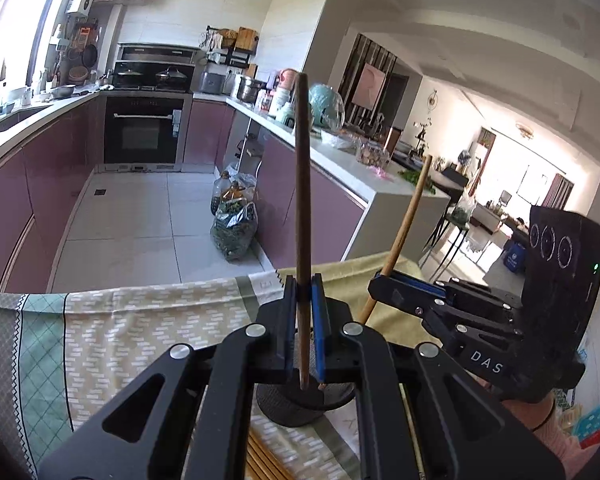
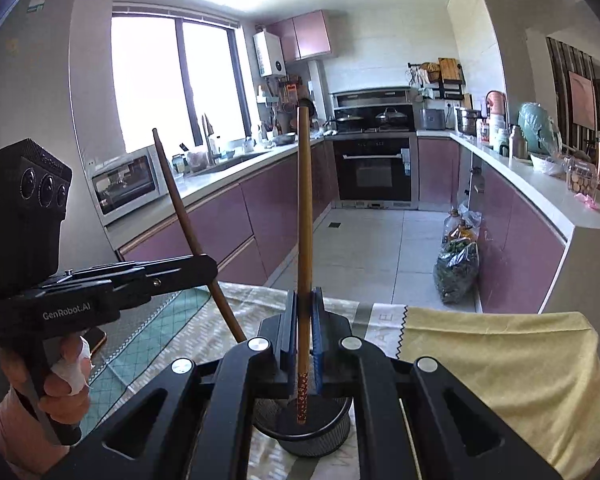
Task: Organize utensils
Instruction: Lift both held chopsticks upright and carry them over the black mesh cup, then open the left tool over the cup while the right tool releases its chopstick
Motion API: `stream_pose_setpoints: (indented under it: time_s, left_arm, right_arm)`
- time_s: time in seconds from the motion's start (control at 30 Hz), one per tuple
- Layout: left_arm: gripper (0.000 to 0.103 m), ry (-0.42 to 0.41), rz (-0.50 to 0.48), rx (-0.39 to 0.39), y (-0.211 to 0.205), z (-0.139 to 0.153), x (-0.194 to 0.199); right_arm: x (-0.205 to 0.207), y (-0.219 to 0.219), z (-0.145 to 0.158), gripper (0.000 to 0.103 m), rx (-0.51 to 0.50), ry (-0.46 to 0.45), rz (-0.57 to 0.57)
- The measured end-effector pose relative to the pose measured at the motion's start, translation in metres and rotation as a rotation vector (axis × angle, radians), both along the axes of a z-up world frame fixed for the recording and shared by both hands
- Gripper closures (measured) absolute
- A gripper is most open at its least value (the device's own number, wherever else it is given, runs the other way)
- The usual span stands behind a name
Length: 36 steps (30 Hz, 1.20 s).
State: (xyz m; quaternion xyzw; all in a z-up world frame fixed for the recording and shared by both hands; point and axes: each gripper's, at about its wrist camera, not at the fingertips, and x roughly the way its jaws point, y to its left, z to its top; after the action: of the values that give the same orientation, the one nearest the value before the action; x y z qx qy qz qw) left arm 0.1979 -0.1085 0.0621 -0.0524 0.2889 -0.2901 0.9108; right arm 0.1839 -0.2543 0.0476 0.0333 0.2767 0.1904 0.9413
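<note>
You are working over the patterned green-and-beige tablecloth (image 2: 152, 320), lowering chopsticks into the round black mesh holder (image 2: 314, 438) at six o'clock. Your right gripper (image 2: 305, 320) is pinching the light-brown bamboo chopstick (image 2: 304, 208) upright, tip inside the holder. Your left gripper (image 1: 303, 300) is pinching the dark-brown wooden chopstick (image 1: 302, 184), also over the holder. Next, I judge, you are releasing each in turn.

Definitely a home kitchen: mauve cabinets (image 2: 236, 216) are run along both walls, a built-in oven (image 2: 372, 172) is set under a stove with lidded pots (image 2: 388, 114), and a sink (image 2: 236, 160) is placed by the window (image 2: 172, 80). What's probably a living room (image 1: 512, 184) is glimpsed beyond, blown out.
</note>
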Motion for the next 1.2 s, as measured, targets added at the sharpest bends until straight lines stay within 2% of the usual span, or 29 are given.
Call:
stream_pose_setpoints:
  time_s: [0.17, 0.3, 0.4, 0.5, 0.57, 0.6, 0.63, 0.67, 0.7, 0.87, 1.0, 1.07, 1.2]
  left_arm:
    - [0.095, 0.088, -0.040, 0.118, -0.018, -0.046, 0.015]
    - [0.095, 0.112, -0.050, 0.151, -0.027, -0.058, 0.026]
    - [0.095, 0.116, -0.048, 0.161, -0.030, -0.061, 0.034]
    - [0.093, 0.120, -0.044, 0.164, -0.029, -0.067, 0.038]
    - [0.081, 0.124, -0.035, 0.162, -0.028, -0.067, 0.040]
    - [0.071, 0.120, -0.024, 0.158, -0.028, -0.067, 0.039]
    - [0.069, 0.110, -0.015, 0.160, -0.027, -0.066, 0.038]
    - [0.069, 0.103, -0.007, 0.164, -0.026, -0.066, 0.037]
    - [0.067, 0.097, 0.005, 0.165, -0.023, -0.066, 0.035]
    - [0.060, 0.043, 0.080, 0.157, 0.004, -0.057, 0.012]
    - [0.054, 0.004, 0.132, 0.172, 0.032, -0.058, -0.013]
    - [0.054, 0.012, 0.150, 0.181, 0.046, -0.064, -0.023]
    - [0.052, 0.070, 0.160, 0.215, 0.066, -0.094, -0.041]
  right_arm:
    - [0.003, 0.011, -0.024, 0.097, -0.037, 0.114, 0.023]
    - [0.015, 0.012, -0.035, 0.097, -0.043, 0.177, 0.028]
    - [0.014, 0.016, -0.039, 0.097, -0.038, 0.189, 0.017]
    - [0.016, 0.018, -0.039, 0.096, -0.035, 0.190, 0.003]
    - [0.018, 0.018, -0.039, 0.095, -0.030, 0.190, -0.008]
    - [0.019, 0.018, -0.039, 0.095, -0.027, 0.187, -0.019]
    - [0.019, 0.017, -0.039, 0.091, -0.023, 0.184, -0.027]
    - [0.019, 0.016, -0.039, 0.083, -0.016, 0.180, -0.032]
    - [0.017, 0.015, -0.038, 0.081, -0.013, 0.170, -0.040]
    - [-0.006, 0.011, -0.028, 0.072, -0.010, 0.104, -0.047]
    - [-0.036, 0.014, -0.019, 0.066, 0.005, 0.050, 0.014]
    - [-0.049, 0.020, -0.020, 0.062, -0.003, 0.046, 0.048]
    - [-0.064, 0.035, -0.040, 0.062, -0.025, 0.099, 0.114]
